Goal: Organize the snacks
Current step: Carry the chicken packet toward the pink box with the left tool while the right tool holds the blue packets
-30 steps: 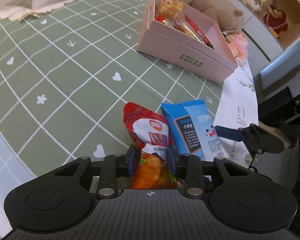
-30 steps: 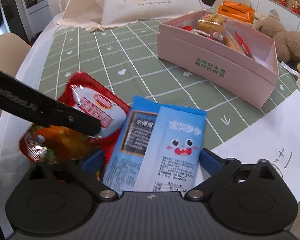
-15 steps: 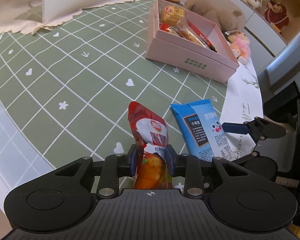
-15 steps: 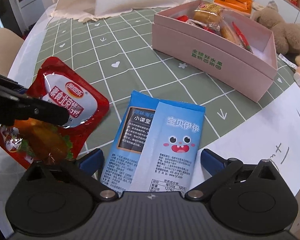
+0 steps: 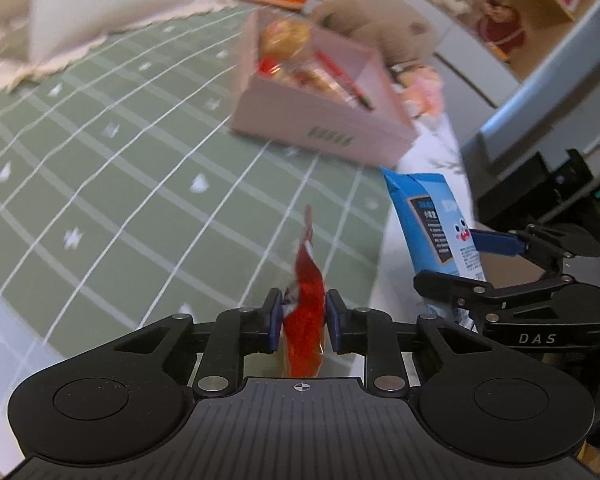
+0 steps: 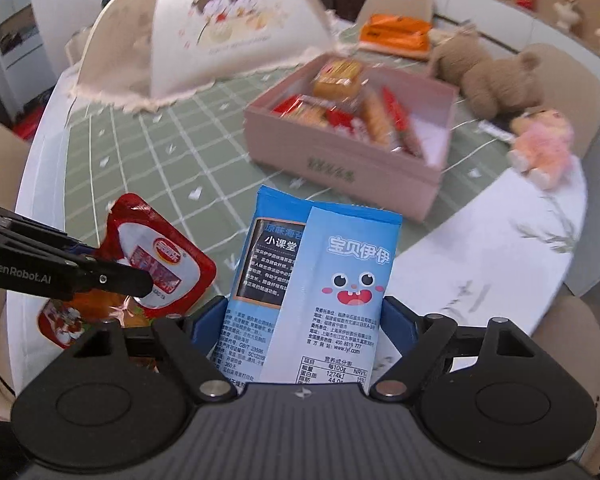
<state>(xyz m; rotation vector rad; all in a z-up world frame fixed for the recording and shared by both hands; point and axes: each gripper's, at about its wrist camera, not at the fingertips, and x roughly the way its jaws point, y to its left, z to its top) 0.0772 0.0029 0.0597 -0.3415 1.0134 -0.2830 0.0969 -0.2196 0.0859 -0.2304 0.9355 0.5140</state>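
Note:
My left gripper (image 5: 303, 314) is shut on a red snack pouch (image 5: 306, 320), held edge-on above the green tablecloth; the pouch also shows in the right wrist view (image 6: 156, 264). My right gripper (image 6: 304, 320) is shut on a blue snack packet (image 6: 320, 288) with a cartoon face, lifted off the table; it shows in the left wrist view (image 5: 432, 220) too. An open pink box (image 6: 340, 168) with several snacks inside stands ahead, also seen in the left wrist view (image 5: 320, 128).
A white mesh food cover (image 6: 228, 28) stands at the back left. An orange packet (image 6: 396, 34), brown teddy bears (image 6: 496, 80) and a pink plush toy (image 6: 540, 148) lie behind and right of the box. The table's edge (image 6: 500, 264) curves at the right.
Both grippers have risen with their snacks. The red pouch has turned edge-on in the left view. The blue packet has left the table and now stands up in the right gripper.

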